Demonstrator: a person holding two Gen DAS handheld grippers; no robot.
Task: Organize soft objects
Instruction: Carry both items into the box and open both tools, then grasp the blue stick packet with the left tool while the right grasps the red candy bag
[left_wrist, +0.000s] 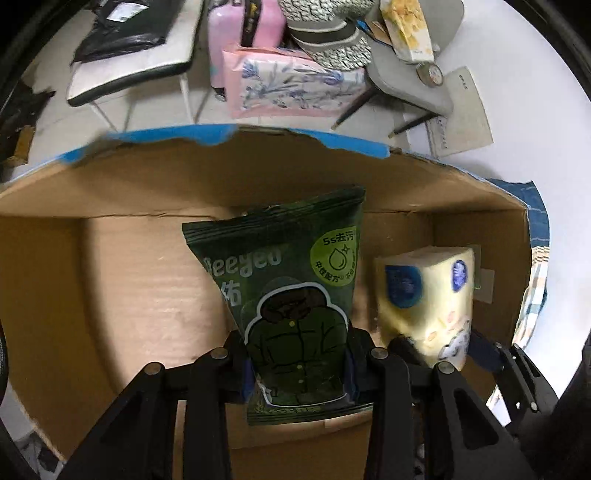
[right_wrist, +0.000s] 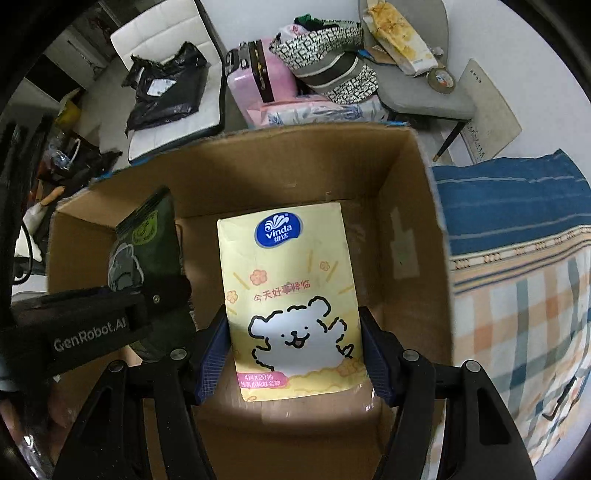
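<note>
My left gripper (left_wrist: 297, 363) is clamped on a dark green wipes pouch (left_wrist: 286, 291) printed with a puffer jacket, held upright over the cardboard box (left_wrist: 122, 280). My right gripper (right_wrist: 295, 354) pinches a pale yellow Vinda tissue pack (right_wrist: 291, 295) with a white cartoon dog, also inside the box, just right of the pouch.

Right gripper (right_wrist: 295, 343): jaws clamped on tissue pack (right_wrist: 291, 295), centre frame, inside cardboard box (right_wrist: 417, 206). Left gripper (right_wrist: 147, 310), holding green pouch (right_wrist: 147, 251), at left. Striped bedding (right_wrist: 524, 266) at right.
</note>
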